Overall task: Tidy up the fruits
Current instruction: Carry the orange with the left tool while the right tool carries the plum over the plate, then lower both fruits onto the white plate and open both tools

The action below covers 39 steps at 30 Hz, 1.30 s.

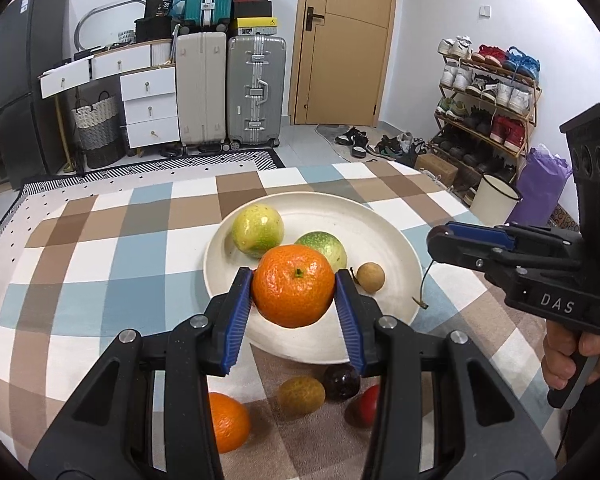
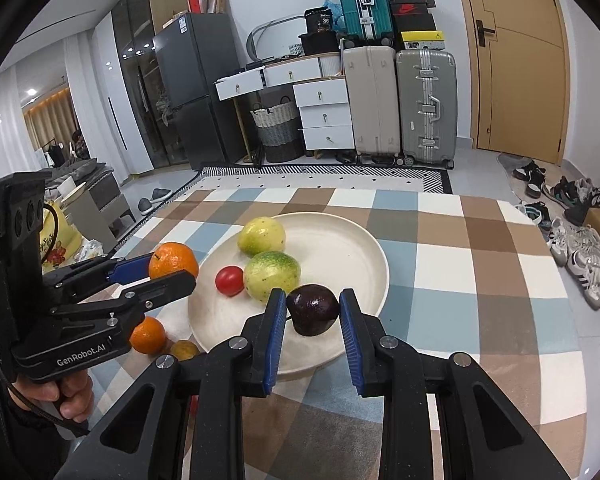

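My left gripper (image 1: 294, 292) is shut on a mandarin orange (image 1: 293, 285) and holds it above the near rim of the cream plate (image 1: 380, 236). On the plate lie a yellow-green fruit (image 1: 257, 230), a green fruit (image 1: 328, 245) and a small brown longan (image 1: 371, 277). My right gripper (image 2: 312, 314) has its pads around a dark purple fruit (image 2: 314, 309) over the plate's near edge (image 2: 352, 248); there is a gap at the right pad. A red cherry tomato (image 2: 229, 280) shows on the plate in the right wrist view.
On the checked cloth in front of the plate lie another orange (image 1: 228, 422), a brownish fruit (image 1: 301, 395), a dark fruit (image 1: 342, 381) and a red one (image 1: 366, 404). Suitcases, drawers and a shoe rack (image 1: 488, 100) stand beyond the table.
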Motion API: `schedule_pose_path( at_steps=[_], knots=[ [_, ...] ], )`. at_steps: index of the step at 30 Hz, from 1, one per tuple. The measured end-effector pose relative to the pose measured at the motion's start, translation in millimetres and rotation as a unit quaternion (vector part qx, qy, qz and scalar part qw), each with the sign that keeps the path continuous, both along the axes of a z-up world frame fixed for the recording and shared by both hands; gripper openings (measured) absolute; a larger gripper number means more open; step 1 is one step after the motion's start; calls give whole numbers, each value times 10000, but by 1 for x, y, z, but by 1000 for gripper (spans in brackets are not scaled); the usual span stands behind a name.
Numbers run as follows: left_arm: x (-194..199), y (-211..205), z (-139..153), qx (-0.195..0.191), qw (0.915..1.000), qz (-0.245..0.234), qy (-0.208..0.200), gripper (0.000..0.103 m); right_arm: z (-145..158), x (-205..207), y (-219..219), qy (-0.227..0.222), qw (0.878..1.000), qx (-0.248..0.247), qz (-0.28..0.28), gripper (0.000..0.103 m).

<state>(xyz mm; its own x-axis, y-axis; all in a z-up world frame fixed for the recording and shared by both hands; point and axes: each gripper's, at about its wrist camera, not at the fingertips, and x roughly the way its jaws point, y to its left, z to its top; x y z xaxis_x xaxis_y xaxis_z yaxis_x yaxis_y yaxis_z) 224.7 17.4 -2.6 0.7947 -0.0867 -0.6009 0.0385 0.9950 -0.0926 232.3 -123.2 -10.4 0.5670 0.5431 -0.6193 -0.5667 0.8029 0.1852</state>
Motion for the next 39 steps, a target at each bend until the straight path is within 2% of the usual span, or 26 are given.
schedule_pose_path(
  at_steps=[9,26,33,34,36,37,39],
  knots=[
    [12,1,-22,21,9998,-9,175,39,-17,7,13,137,9999,-78,36,28],
    [22,2,-33,37,9996,-65,263,39,-29,3,37,89,9991,-345,222,28],
    [14,5,-23,21,9999,-105,122,39,-19,3,22,28,9997,-235,3,44],
    [12,5,-21,40,9999,-120,112,41,-18,2,20,27,9998,-214,-2,46],
    [7,7,-17,117,9999,-70,99,51,-16,0,16,26,9998,-203,-25,50],
    [4,9,-16,139,9999,-38,79,59,-15,-2,14,20,9998,-215,-45,50],
    [-3,13,-11,135,9999,43,19,71,-12,-6,10,0,9998,-212,-59,60]
  ],
)
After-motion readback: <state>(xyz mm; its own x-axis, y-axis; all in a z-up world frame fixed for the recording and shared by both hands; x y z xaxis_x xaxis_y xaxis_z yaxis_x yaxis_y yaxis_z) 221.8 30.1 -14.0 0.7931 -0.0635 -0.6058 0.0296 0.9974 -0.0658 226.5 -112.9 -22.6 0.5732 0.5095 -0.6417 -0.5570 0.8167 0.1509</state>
